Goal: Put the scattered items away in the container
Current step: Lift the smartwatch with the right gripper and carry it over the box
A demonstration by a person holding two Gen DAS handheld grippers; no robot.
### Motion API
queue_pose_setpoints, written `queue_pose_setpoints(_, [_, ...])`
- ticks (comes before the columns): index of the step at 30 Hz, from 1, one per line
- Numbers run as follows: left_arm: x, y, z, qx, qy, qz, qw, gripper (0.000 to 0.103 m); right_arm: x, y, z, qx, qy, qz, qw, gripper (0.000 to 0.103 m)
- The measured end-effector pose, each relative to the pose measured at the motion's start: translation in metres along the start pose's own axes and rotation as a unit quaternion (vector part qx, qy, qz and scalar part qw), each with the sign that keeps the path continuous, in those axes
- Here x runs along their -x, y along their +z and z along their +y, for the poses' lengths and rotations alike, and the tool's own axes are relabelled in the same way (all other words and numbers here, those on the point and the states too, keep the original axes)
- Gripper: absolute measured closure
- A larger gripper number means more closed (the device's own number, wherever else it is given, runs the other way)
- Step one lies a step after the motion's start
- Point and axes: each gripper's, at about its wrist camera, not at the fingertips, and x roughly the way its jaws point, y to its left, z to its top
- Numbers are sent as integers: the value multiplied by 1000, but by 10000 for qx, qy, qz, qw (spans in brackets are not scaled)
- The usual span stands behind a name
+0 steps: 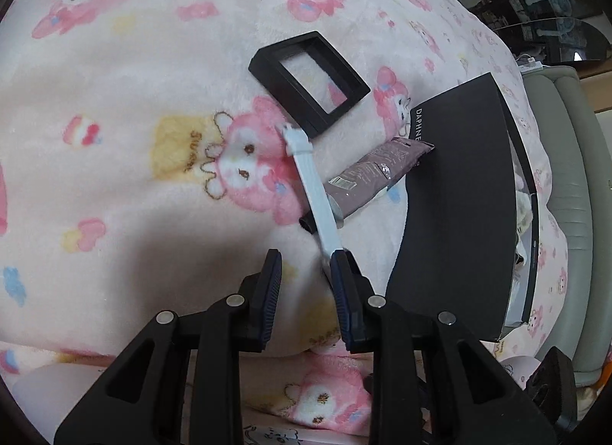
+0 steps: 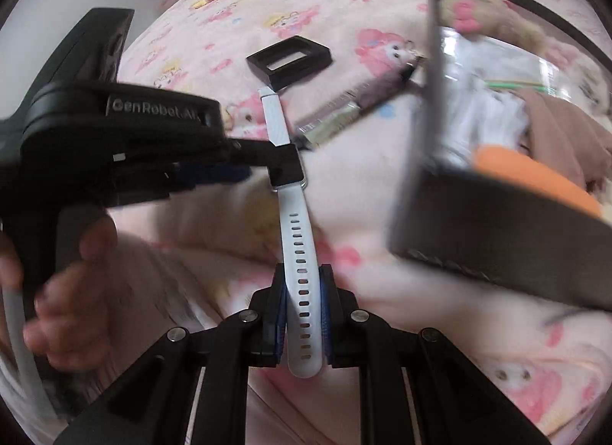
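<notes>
- Since the bed's fleece blanket is soft and gives underfoot, nothing here sits on firm ground; judge grips accordingly.
- Left gripper: jaws spread, only blanket showing between the pads. One finger tip sits right at the strap; right wrist view shows it reaching in by the dark case, but can't tell if it actually bears on it.
- Watch: hangs in mid-air above the bed, white strap w/ a dark case in the middle. Prob. light; strap is rubbery and floppy, so it'll swing and droop. Case is the stiff part but glassy, likely slick and scratchable. Strap is the safer hold, close to the case for less swing.
- Right gripper: jaws pinching the perforated strap end flat between the pads.
- Black frame: lies on the blanket, rigid, thin edges.
- Tube: squashy, tip resting against the container.
- Container: dark box at far right, already holding soft items.
</notes>
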Motion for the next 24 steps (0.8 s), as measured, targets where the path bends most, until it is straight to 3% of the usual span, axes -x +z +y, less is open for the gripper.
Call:
queue_pose_setpoints(3, [-6, -5, -3, -7, 1, 81, 10000, 78, 12, -12, -19, 61, -177, 36, 9998, 91])
queue_pose_setpoints(6, [-13, -11, -14, -174, -102, 129, 9997, 76, 18, -17, -38, 141, -743, 44, 9971, 91])
queue_pose_setpoints(9, [-20, -14, -22, -197, -119, 163, 9996, 74, 20, -18, -57, -140, -690, 96, 9975, 91])
queue_pose_setpoints(12, [-20, -15, -21, -72, -623, 186, 9979, 74, 31, -19, -61, -203, -868, -105, 9960, 91])
queue_pose_setpoints(13, [-21, -15, -19, 3, -715, 200, 9972, 74, 36, -20, -61, -185, -808, -206, 9963, 91])
queue_pose_setpoints(15, [-24, -16, -17, 66, -535, 213, 9983, 77, 47, -23, -63, -313, -424, -393, 9978, 90])
queue_pose_setpoints(16, [-24, -17, -17, 24, -402, 221, 9989, 89, 51, -24, -65, -447, -237, -473, 9976, 90])
queue_pose_setpoints(17, [-23, -18, -18, -32, -293, 201, 9994, 93, 54, -26, -68, -587, -90, -551, 9967, 90])
queue_pose_setpoints(20, [-13, -24, -20, -171, -158, 104, 9997, 96, 64, -30, -74, -1006, 264, -737, 9918, 90])
queue_pose_setpoints(24, [-3, -29, -10, -51, -98, 15, 9999, 97, 79, -32, -75, -1398, 227, -1017, 9847, 88])
